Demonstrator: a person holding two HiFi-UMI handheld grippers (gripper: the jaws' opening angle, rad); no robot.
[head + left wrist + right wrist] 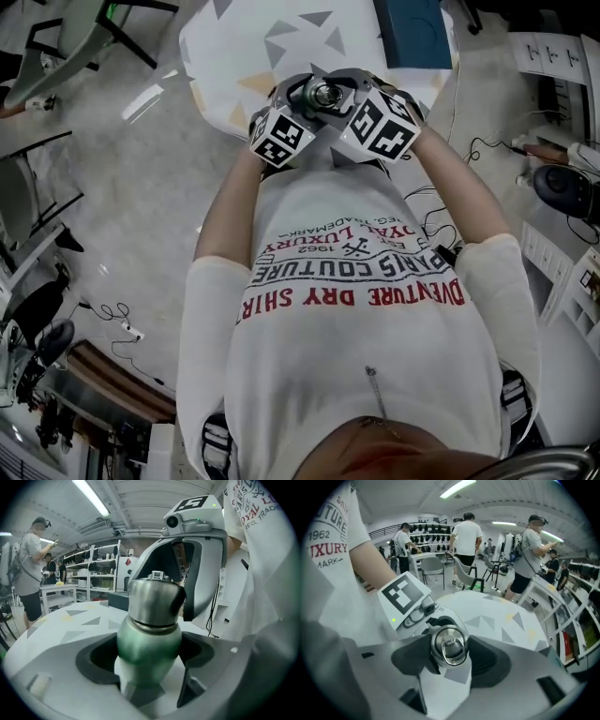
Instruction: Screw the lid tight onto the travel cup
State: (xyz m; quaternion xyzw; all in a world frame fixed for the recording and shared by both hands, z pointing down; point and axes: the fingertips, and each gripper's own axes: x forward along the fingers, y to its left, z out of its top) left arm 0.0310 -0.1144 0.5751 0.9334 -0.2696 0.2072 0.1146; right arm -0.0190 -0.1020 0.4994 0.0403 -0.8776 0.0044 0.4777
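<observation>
The travel cup has a green body (147,644) and a steel lid (154,603) with a ring on top (450,645). My left gripper (150,660) is shut on the green body, with a dark pad pressing each side, and holds the cup upright over the table. From above, my right gripper (452,652) reaches down with its jaws closed around the lid. In the head view both grippers meet at the lid (323,94), with the left gripper (298,101) and the right gripper (345,97) close in front of the person's chest. The cup's lower part is hidden.
A white round table (253,47) with grey triangles lies under the cup. A dark blue box (412,33) sits at its far edge. Chairs (84,28) stand to the left, cables (487,150) and gear to the right. Several people (466,534) stand behind.
</observation>
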